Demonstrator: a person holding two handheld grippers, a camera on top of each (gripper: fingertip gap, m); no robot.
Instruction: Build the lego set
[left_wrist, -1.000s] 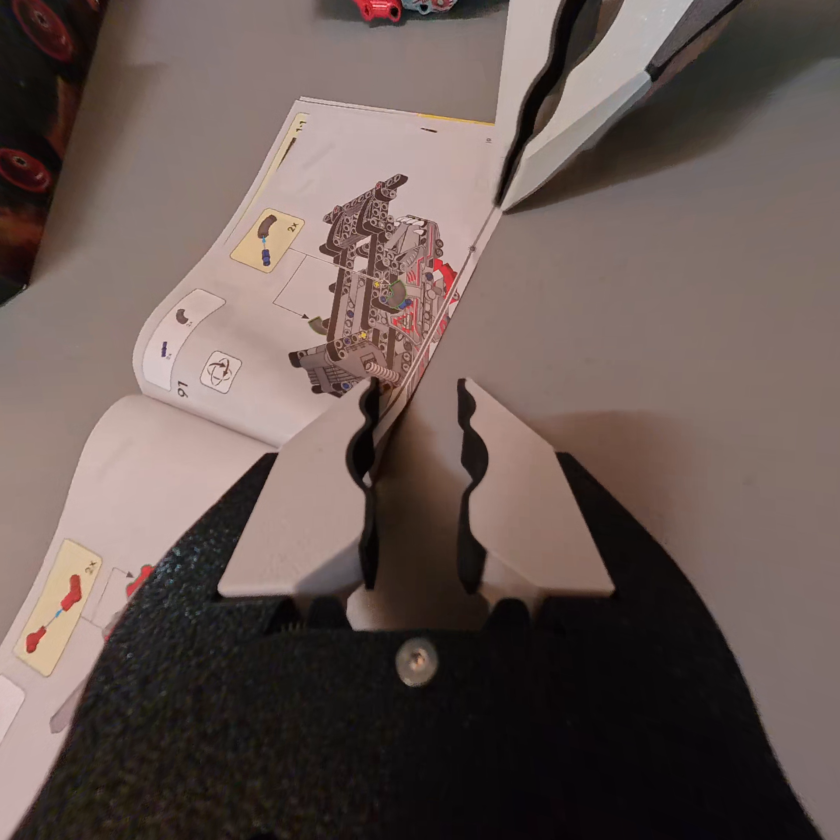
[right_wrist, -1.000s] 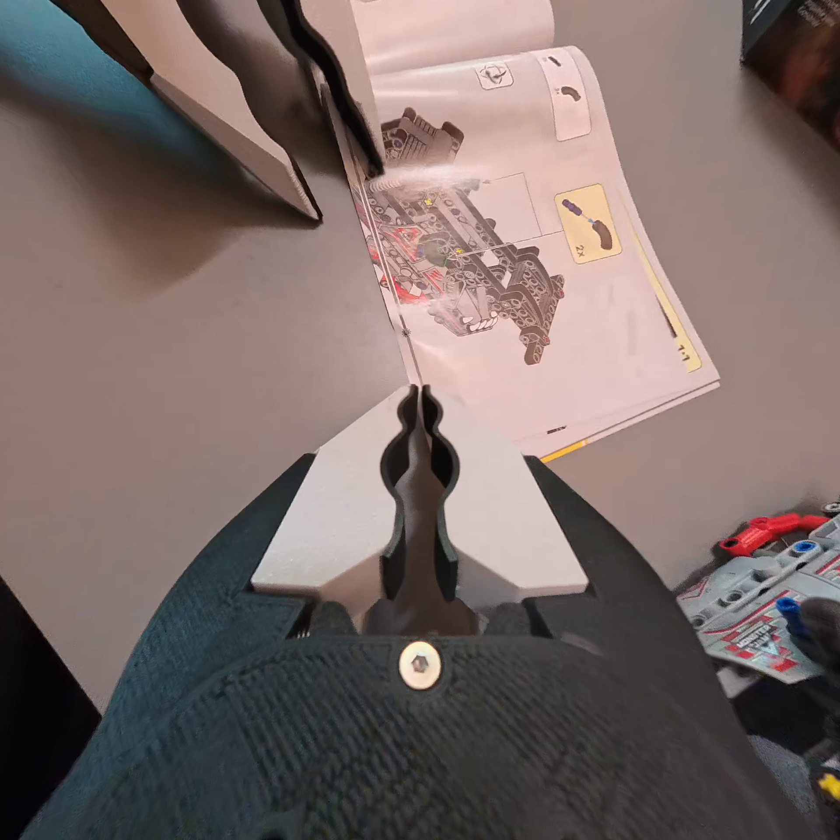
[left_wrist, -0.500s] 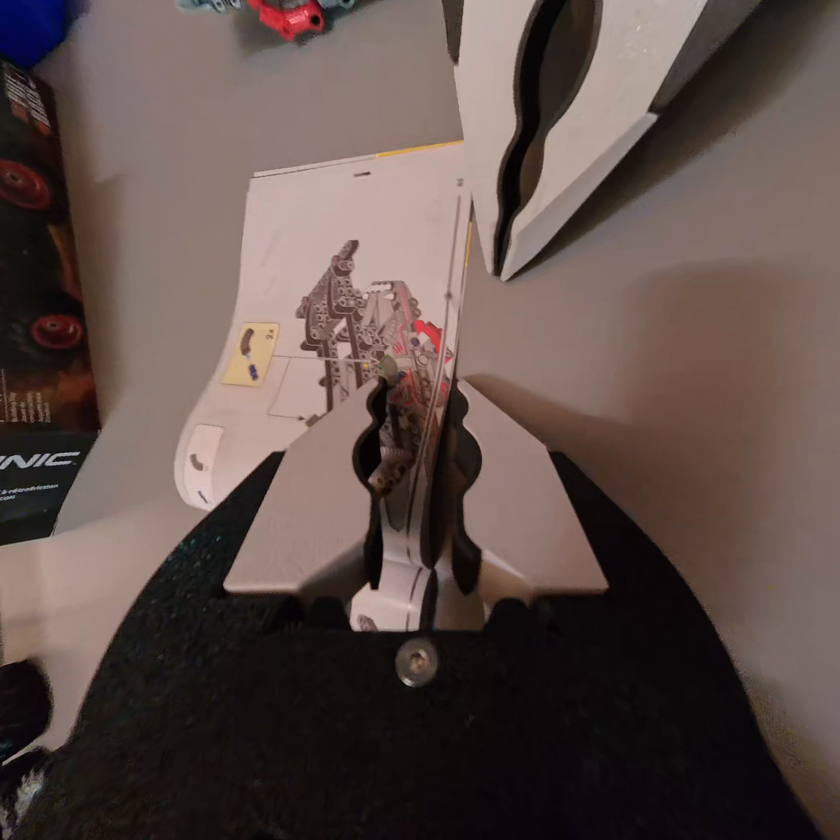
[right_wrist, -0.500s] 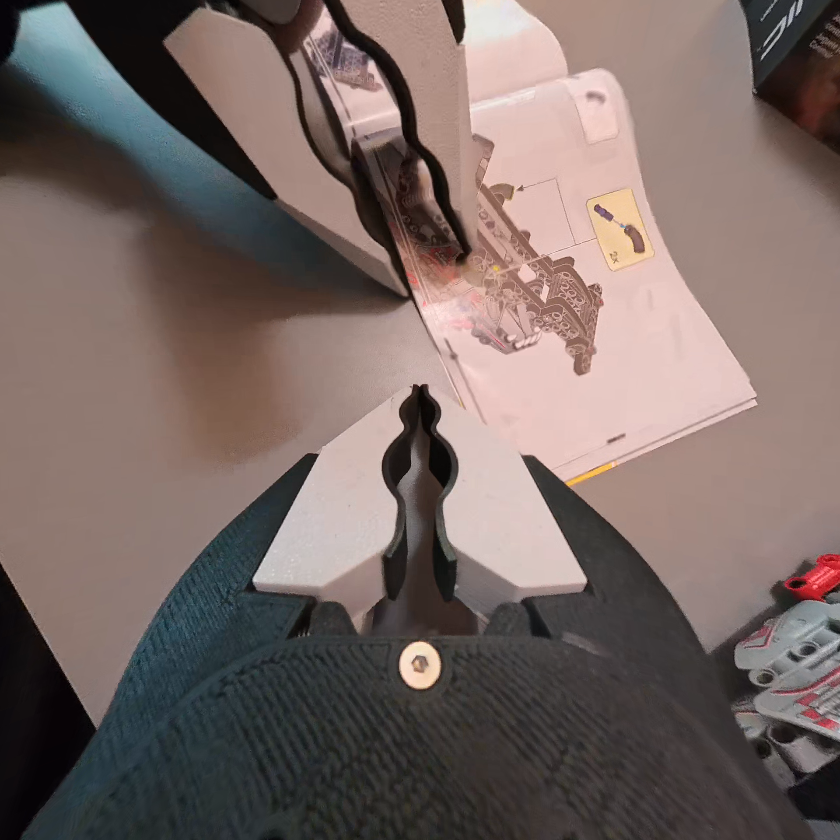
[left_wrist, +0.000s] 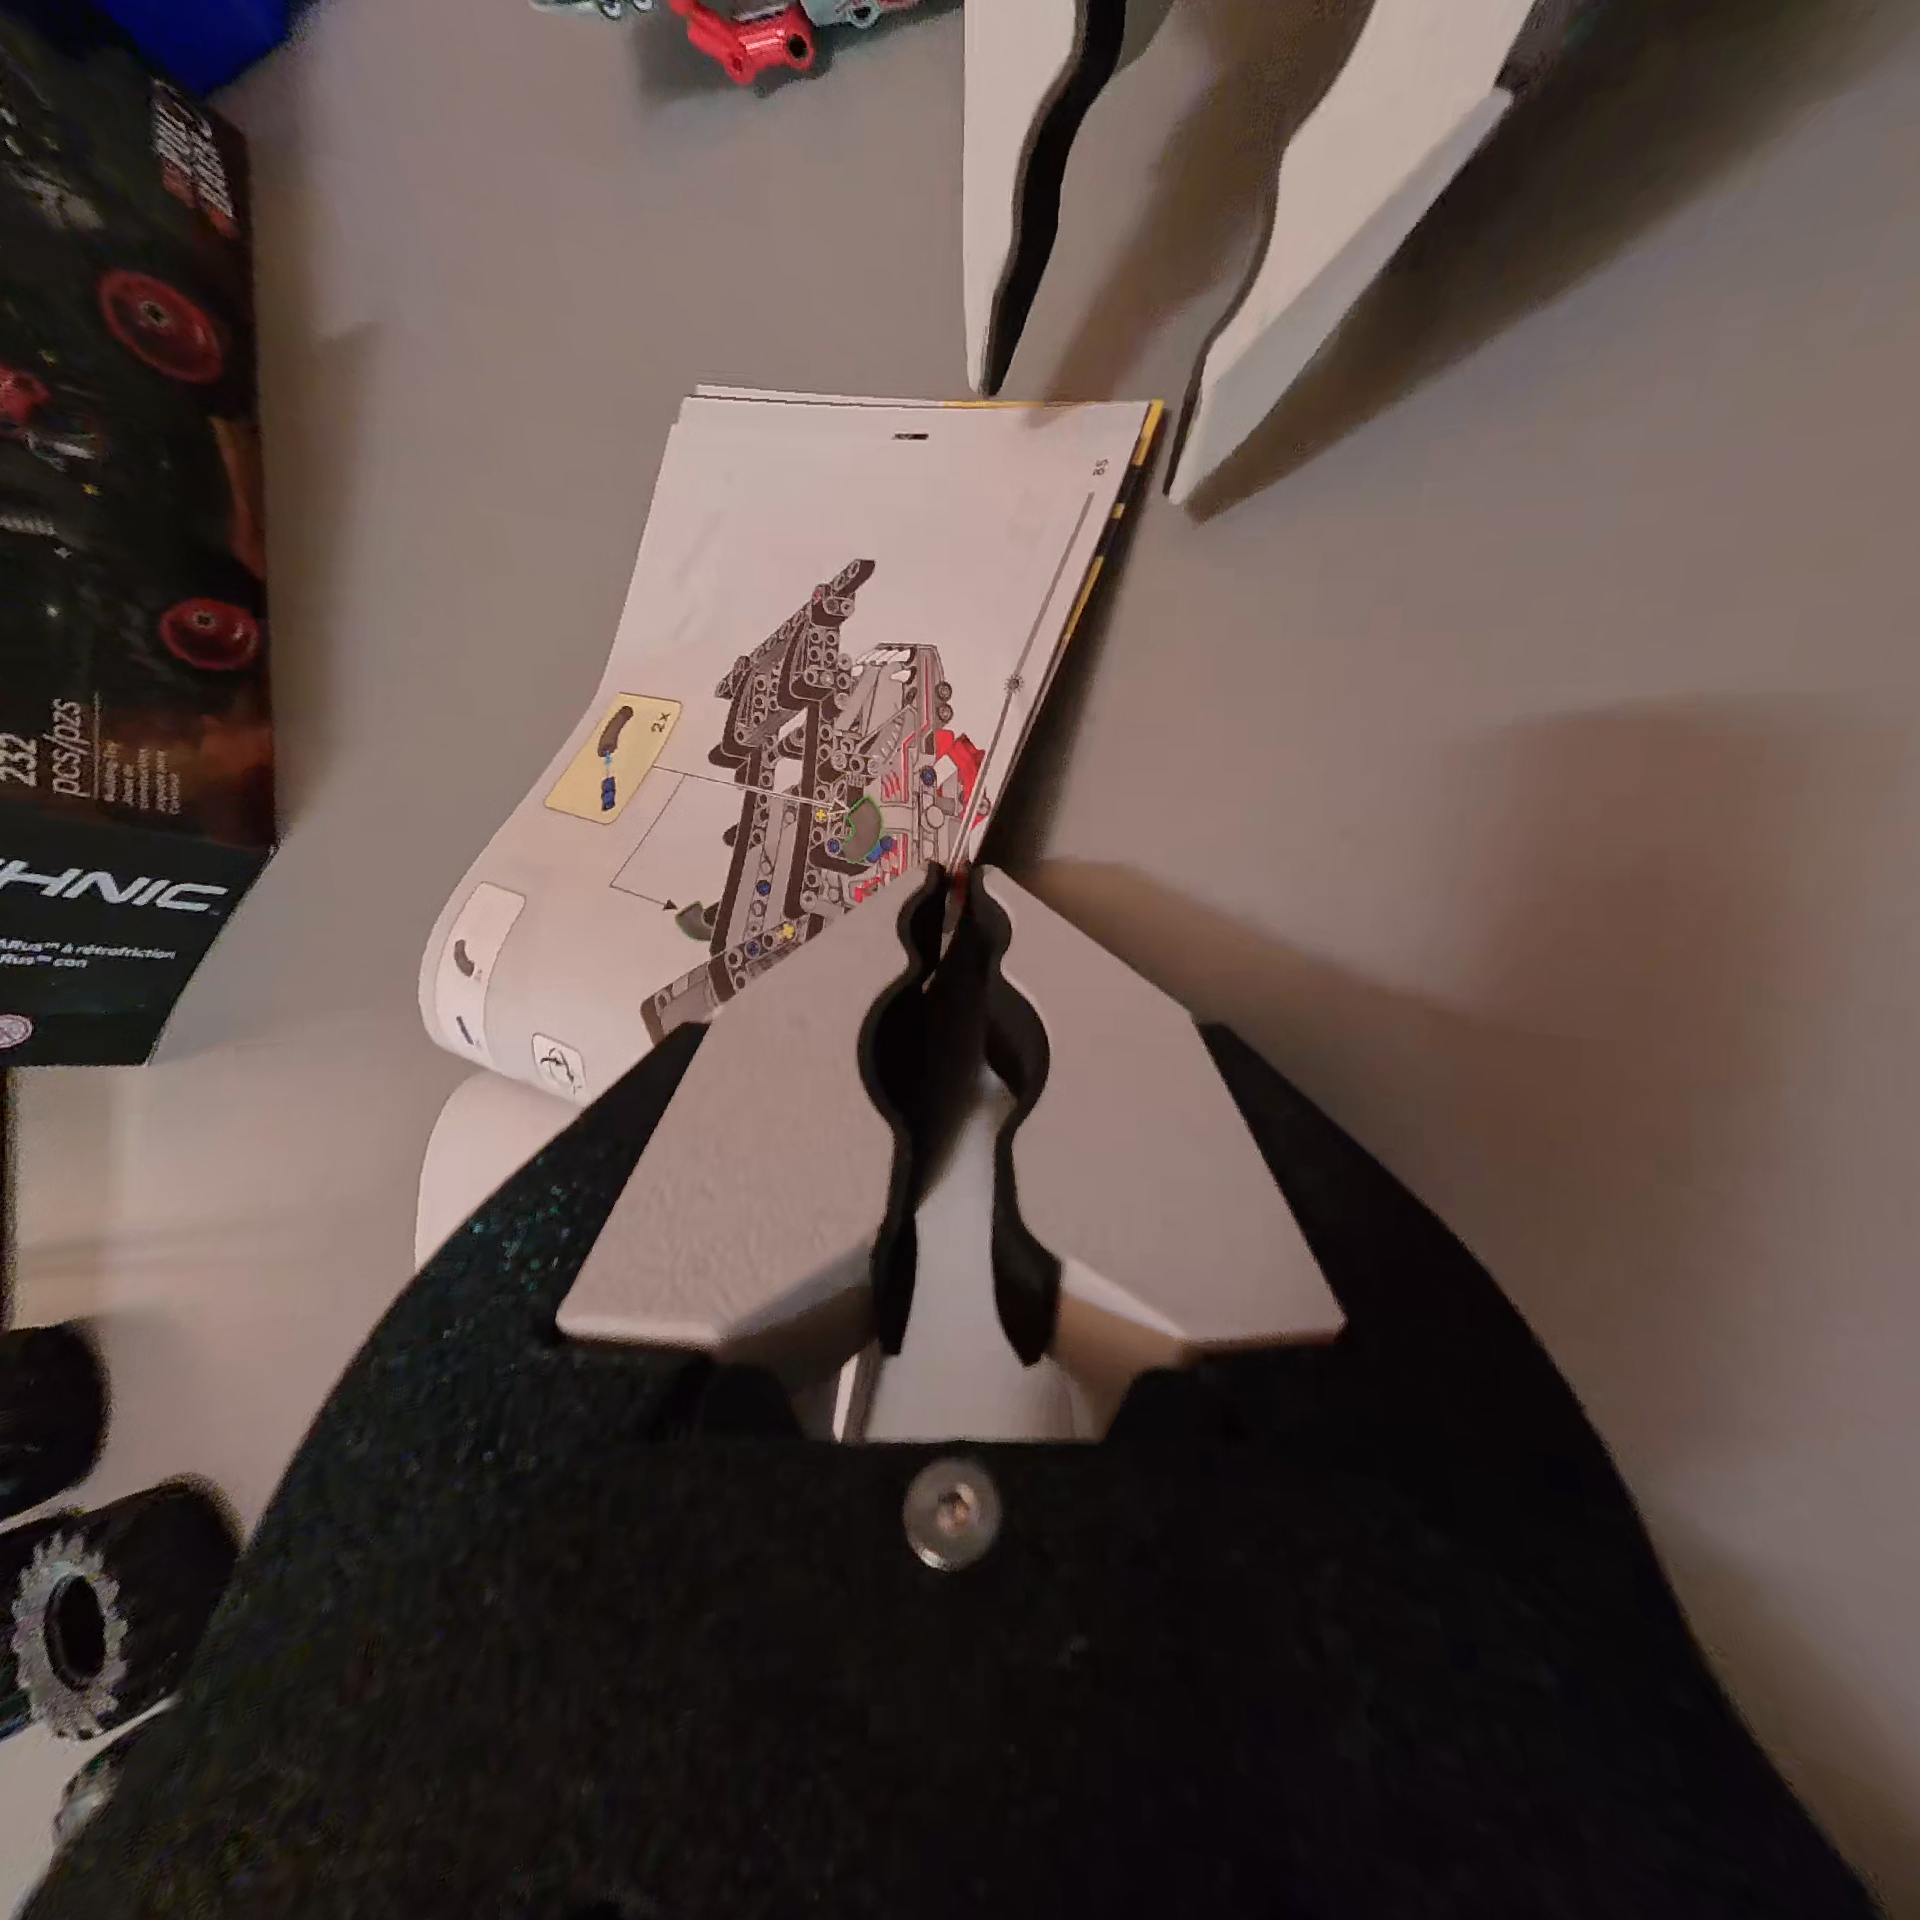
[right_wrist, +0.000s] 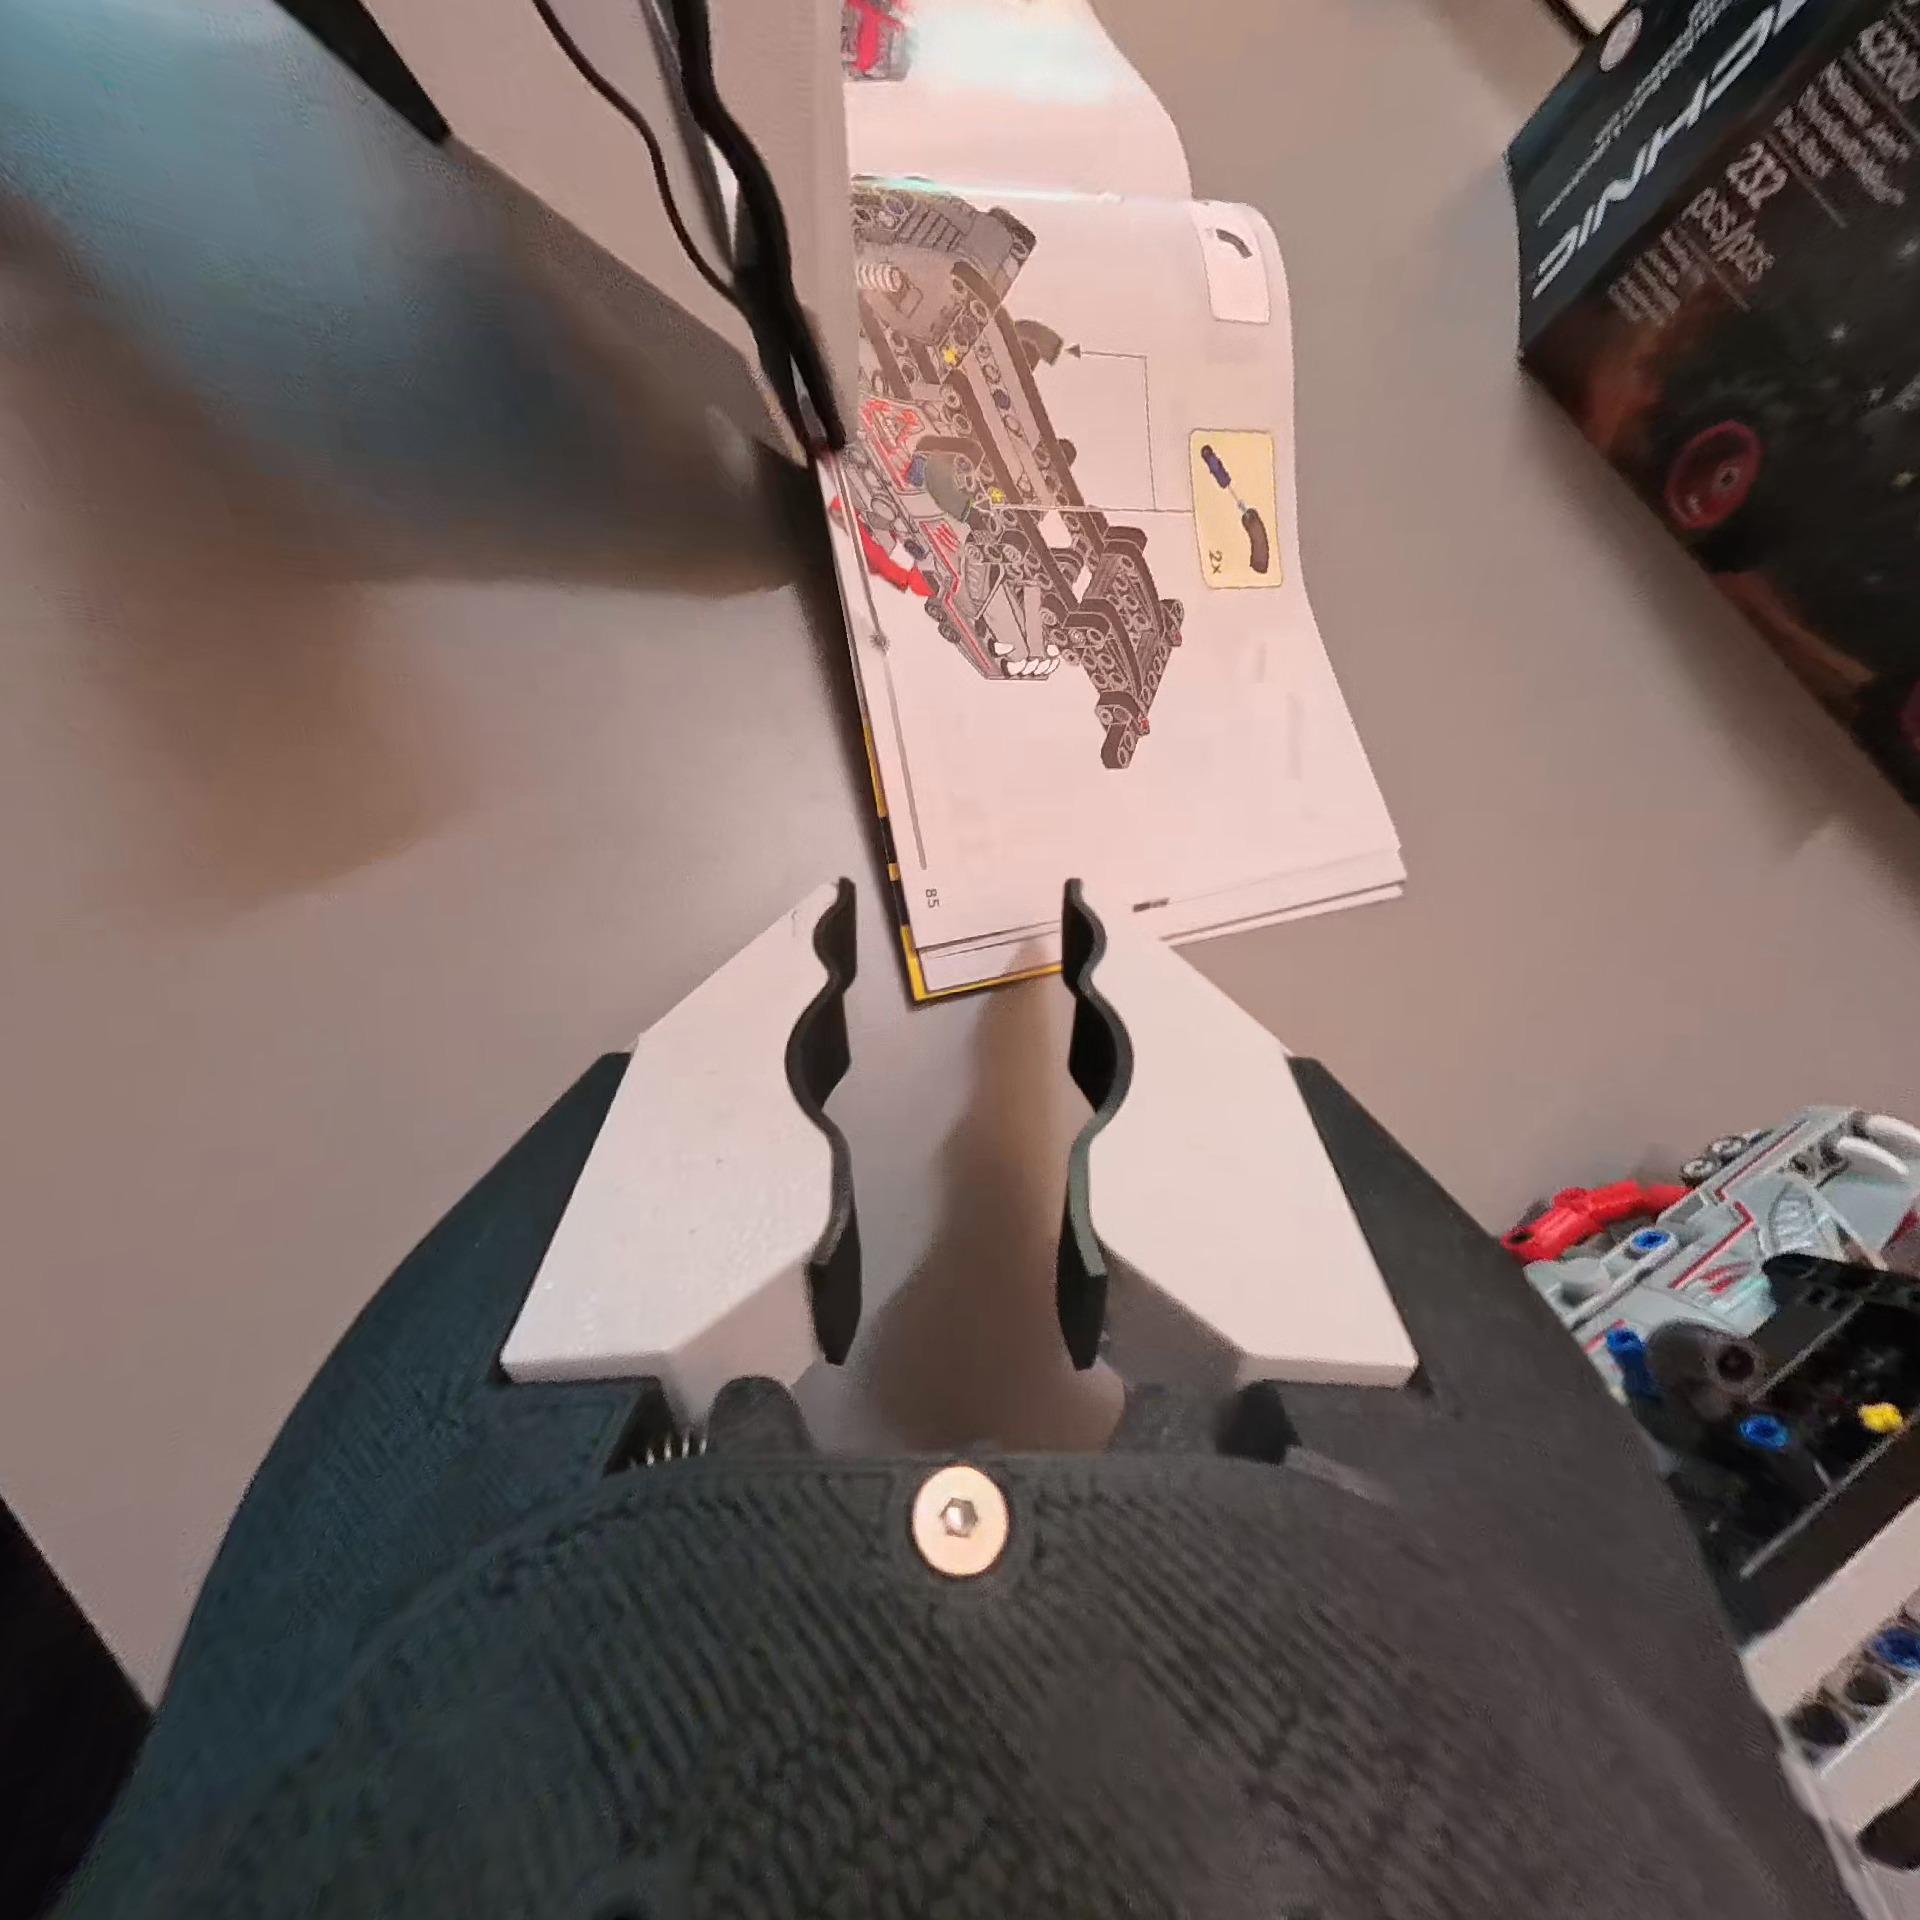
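Observation:
The open instruction booklet lies on the grey table, its pages curling up on the side towards me. My left gripper is shut on the booklet's spine-side page edge and holds it. In the right wrist view the booklet lies ahead, and the left gripper pinches its far edge. My right gripper is open and empty, its fingers on either side of the booklet's near corner. It also shows in the left wrist view. The part-built grey and red lego model sits to the right.
The dark set box lies left of the booklet and shows in the right wrist view at the upper right. Black tyres lie at the lower left. Red and grey lego pieces lie at the far edge. Some 9 cm of space lies between my two pairs of fingers.
My left gripper has closed on the booklet's edge. My right gripper has opened and now straddles the booklet's near corner. The booklet has shifted on the table.

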